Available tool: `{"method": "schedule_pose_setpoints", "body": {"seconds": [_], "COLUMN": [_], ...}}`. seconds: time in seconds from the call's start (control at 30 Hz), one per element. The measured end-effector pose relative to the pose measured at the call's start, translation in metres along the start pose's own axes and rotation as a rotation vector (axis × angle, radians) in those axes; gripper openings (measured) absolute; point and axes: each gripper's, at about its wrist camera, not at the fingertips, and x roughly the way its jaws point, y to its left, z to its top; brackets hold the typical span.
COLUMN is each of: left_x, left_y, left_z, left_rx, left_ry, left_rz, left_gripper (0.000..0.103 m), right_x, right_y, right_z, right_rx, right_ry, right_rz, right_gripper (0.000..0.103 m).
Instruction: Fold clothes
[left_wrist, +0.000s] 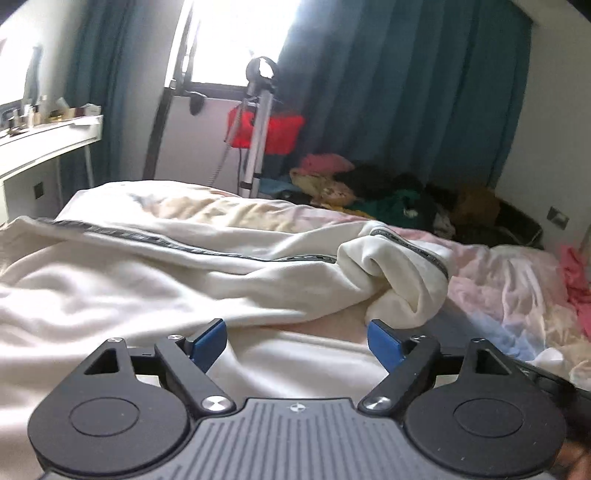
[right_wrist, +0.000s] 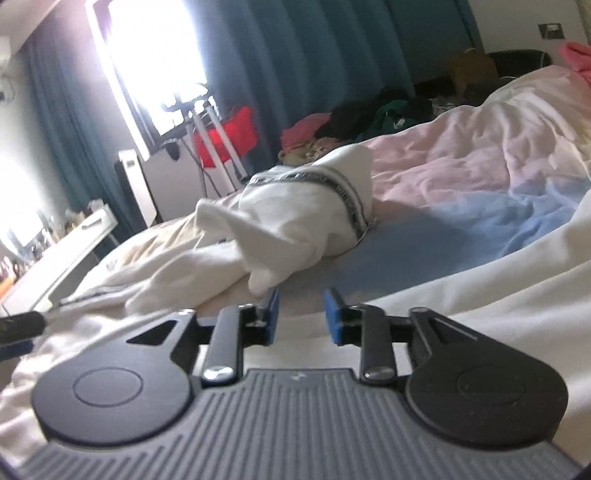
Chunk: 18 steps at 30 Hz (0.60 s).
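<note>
A white garment (left_wrist: 147, 280) with a grey striped trim lies rumpled across the bed. One end of it is bunched into a roll (left_wrist: 388, 280) just beyond my left gripper (left_wrist: 297, 341), whose blue pads (left_wrist: 210, 339) stand wide apart over the cloth with nothing between them. In the right wrist view the same bunched end (right_wrist: 295, 214) rises ahead and slightly left of my right gripper (right_wrist: 302, 314). Its pads (right_wrist: 332, 317) stand a short way apart, open, with only the bed showing in the gap. More white cloth (right_wrist: 498, 295) lies to its right.
A pink and blue duvet (right_wrist: 480, 177) covers the bed. Beyond the bed's far edge lies a pile of dark and coloured clothes (left_wrist: 388, 192), with a tripod (left_wrist: 258, 122) and a red item (left_wrist: 280, 129). A white desk (left_wrist: 40, 144) stands at left. Teal curtains (left_wrist: 406, 92) hang behind.
</note>
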Motion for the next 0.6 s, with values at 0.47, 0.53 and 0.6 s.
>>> {"method": "schedule_pose_setpoints", "body": {"seconds": [0.47, 0.53, 0.6], "left_x": [-0.002, 0.004, 0.01], "left_y": [0.025, 0.037, 0.049], "left_z": [-0.008, -0.01, -0.012], "left_rx": [-0.014, -0.071, -0.128], "left_ry": [-0.037, -0.024, -0.012], "left_rz": [0.034, 0.035, 0.035], "left_gripper": [0.085, 0.085, 0.085], "right_x": [0.062, 0.094, 0.122], "right_y": [0.048, 0.046, 0.042], "right_z": [0.006, 0.012, 0.017], "right_rx": [0.027, 0.122, 0.194], "right_ry": [0.076, 0.071, 0.075], "right_rz": [-0.105, -0.137, -0.166], "right_gripper": [0.062, 0.062, 0.061]}}
